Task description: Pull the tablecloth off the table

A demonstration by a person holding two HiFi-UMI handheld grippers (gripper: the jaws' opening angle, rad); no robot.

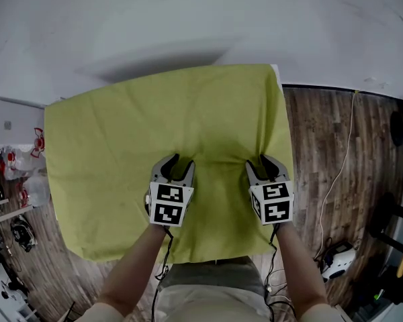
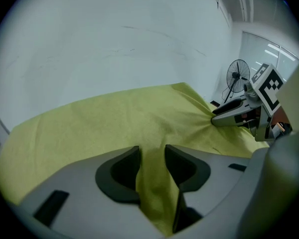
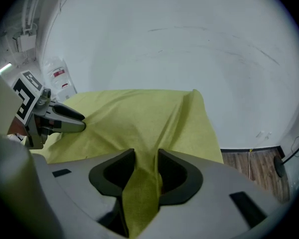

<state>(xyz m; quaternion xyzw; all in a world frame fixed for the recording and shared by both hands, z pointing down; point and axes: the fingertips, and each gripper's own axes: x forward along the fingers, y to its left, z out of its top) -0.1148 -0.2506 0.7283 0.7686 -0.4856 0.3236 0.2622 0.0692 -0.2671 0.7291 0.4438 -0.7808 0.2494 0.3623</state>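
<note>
Tablecloth (image 1: 154,119) covers the table (image 1: 278,74). Near its front edge the left gripper (image 1: 178,163) and right gripper (image 1: 262,163) each clench a pinched fold. Best to draw back evenly, both together and low, so neither fold slips.

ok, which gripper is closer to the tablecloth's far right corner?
Right. The right gripper pinches the tablecloth almost straight below that corner in the head view; the left gripper pinches it farther over, toward the cloth's middle.
</note>
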